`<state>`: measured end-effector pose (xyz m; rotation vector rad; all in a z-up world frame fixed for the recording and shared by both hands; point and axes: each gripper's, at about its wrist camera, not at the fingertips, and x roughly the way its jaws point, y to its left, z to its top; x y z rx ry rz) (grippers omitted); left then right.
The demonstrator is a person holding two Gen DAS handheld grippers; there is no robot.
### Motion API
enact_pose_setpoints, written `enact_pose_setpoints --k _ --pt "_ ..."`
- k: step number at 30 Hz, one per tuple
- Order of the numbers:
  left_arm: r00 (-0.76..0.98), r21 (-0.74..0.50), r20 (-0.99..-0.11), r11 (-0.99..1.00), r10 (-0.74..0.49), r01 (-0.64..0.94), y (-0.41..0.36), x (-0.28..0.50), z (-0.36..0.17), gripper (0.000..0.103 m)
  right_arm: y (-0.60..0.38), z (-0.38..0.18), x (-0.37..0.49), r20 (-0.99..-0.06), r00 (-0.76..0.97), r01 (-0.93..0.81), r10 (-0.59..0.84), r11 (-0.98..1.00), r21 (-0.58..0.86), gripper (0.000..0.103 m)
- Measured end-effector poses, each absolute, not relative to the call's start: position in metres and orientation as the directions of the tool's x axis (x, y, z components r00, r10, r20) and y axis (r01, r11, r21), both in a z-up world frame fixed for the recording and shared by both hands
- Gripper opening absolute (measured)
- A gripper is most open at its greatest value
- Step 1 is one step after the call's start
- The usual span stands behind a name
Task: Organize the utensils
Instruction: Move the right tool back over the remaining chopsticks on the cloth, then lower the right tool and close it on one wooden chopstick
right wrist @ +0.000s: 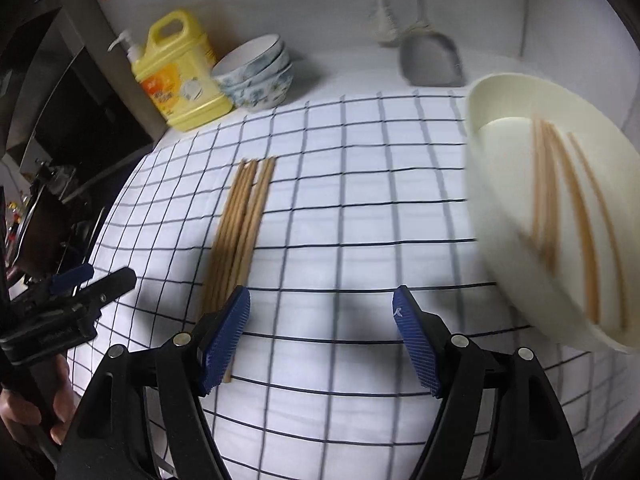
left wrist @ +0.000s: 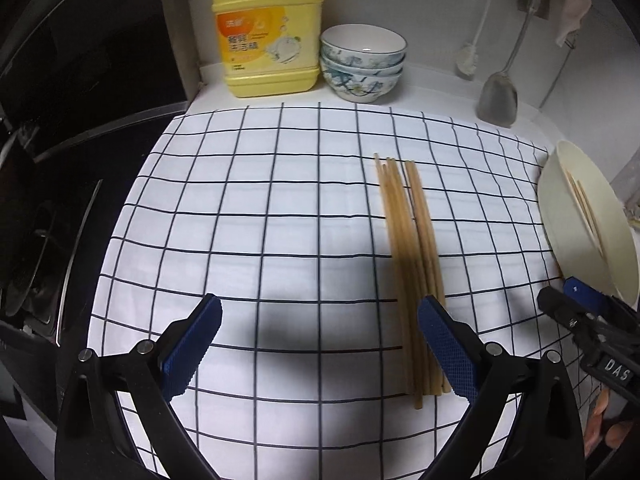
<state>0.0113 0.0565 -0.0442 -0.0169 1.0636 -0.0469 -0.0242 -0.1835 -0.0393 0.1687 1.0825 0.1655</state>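
Both my claws gape with nothing between the blue pads: my left claw and my right claw hang over the white black-gridded cloth. The bundle of pale wooden chopsticks lies at one o'clock from my left claw; more chopsticks lie in the cream round bowl at two o'clock from my right claw

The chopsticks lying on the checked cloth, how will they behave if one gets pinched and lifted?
The chopsticks look thin, straight and rigid, so probably stiff and light. They lie bunched side by side, so neighbours may roll or scatter. The checked cloth could wrinkle underneath.
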Motion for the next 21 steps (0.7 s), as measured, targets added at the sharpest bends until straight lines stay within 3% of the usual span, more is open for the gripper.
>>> enact_pose_setpoints --k 21 --pt "0.456 -0.078 -0.880 0.988 -0.131 0.134 0.083 0.047 -0.057 0.096 -0.128 -0.072 0.001 -0.897 0.433 0.014 0.092 0.994 0.109 0.071"
